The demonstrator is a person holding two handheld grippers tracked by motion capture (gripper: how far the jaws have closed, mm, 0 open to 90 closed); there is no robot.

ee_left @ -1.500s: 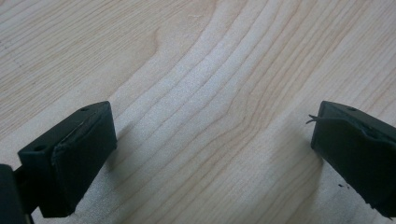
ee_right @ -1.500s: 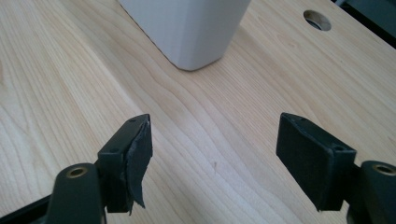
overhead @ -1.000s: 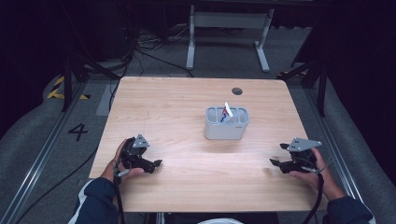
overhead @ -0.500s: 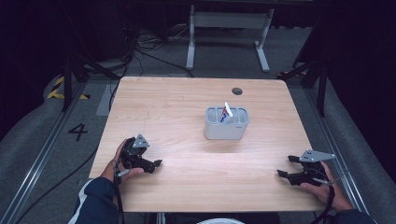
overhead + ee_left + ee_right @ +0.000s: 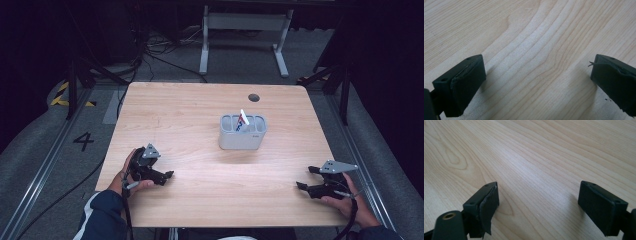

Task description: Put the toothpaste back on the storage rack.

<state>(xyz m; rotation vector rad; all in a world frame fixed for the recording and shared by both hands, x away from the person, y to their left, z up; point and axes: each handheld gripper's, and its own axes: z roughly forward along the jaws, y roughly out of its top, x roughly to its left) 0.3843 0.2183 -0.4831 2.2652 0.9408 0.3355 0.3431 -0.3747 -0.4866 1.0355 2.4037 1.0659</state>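
We have the table (image 5: 200, 125) nearly bare. Largest on it is the grey holder (image 5: 242, 134), a little toward two o'clock from the middle, with a white tube (image 5: 243, 120) leaning out of a middle compartment; which one exactly we cannot tell.

Our left gripper (image 5: 169, 175) rests at eight o'clock with jaws spread and only wood between them. Our right gripper (image 5: 305, 178) sits at four o'clock; its jaws have just been opening and stand wide over bare wood.

As we see it, the main risk is the reach: both grippers are well apart from the holder, so a hasty approach could shove or tip it. Pinching the tilted tube off-centre could let it slip or drag the light-looking holder along.
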